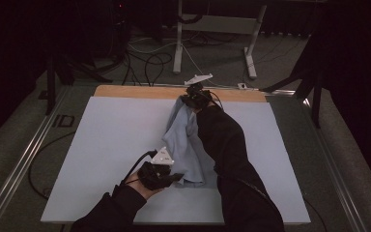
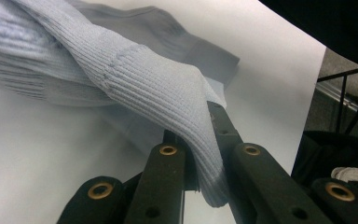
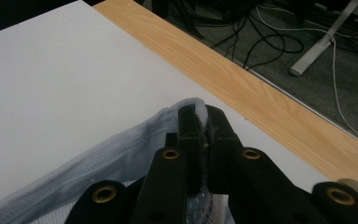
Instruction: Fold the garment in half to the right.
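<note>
Your right gripper (image 3: 200, 122) has its jaws pressed together on the ribbed edge of the pale blue sweater (image 1: 186, 140), at the sweater's far end beside the wooden strip (image 3: 242, 79). Your left gripper (image 2: 204, 140) pinches a knit fold at the sweater's near end. The sweater stretches between them across the white board (image 1: 111, 140).
</note>
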A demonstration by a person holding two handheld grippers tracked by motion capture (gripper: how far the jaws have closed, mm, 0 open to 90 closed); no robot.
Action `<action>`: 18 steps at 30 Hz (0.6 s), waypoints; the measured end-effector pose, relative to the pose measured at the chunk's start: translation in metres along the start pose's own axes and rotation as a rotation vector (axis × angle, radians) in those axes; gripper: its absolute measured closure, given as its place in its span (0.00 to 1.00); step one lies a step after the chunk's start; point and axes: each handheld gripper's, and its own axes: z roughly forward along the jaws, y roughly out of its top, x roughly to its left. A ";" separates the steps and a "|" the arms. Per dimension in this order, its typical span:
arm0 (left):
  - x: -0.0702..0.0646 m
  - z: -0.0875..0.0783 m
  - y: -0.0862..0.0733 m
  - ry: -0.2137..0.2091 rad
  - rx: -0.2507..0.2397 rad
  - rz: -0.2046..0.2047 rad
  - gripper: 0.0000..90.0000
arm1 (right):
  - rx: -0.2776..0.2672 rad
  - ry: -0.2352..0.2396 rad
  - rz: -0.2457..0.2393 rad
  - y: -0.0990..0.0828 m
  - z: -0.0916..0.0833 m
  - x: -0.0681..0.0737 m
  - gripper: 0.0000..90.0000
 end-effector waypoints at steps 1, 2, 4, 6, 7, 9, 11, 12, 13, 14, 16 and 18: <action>-0.001 0.002 0.001 -0.002 0.004 0.004 0.97 | -0.006 0.003 0.008 -0.002 -0.002 -0.004 0.97; -0.002 0.004 0.003 -0.003 0.007 0.005 0.97 | -0.007 0.002 0.012 -0.003 -0.003 -0.006 0.97; -0.004 0.009 0.007 -0.009 0.012 0.013 0.97 | -0.005 0.000 0.015 -0.006 -0.006 -0.010 0.97; -0.006 0.014 0.010 -0.015 0.015 0.019 0.97 | -0.010 0.001 0.023 -0.010 -0.008 -0.014 0.97; -0.007 0.017 0.012 -0.018 0.018 0.022 0.97 | -0.012 0.001 0.029 -0.012 -0.009 -0.016 0.97; -0.009 0.022 0.014 -0.025 0.025 0.029 0.97 | -0.008 0.001 0.034 -0.016 -0.010 -0.020 0.97; -0.011 0.027 0.016 -0.031 0.031 0.034 0.97 | -0.006 -0.003 0.033 -0.020 -0.011 -0.023 0.97; -0.011 0.030 0.018 -0.034 0.041 0.041 0.97 | -0.009 0.001 0.040 -0.023 -0.011 -0.025 0.97; -0.012 0.032 0.018 -0.034 0.039 0.036 0.97 | -0.006 0.001 0.044 -0.026 -0.011 -0.028 0.97; -0.012 0.034 0.019 -0.037 0.043 0.036 0.97 | -0.004 -0.002 0.044 -0.027 -0.011 -0.029 0.97; -0.013 0.039 0.020 -0.039 0.045 0.037 0.97 | 0.000 0.007 0.047 -0.031 -0.010 -0.032 0.97; -0.014 0.044 0.022 -0.043 0.052 0.038 0.97 | 0.000 0.016 0.054 -0.035 -0.007 -0.034 0.97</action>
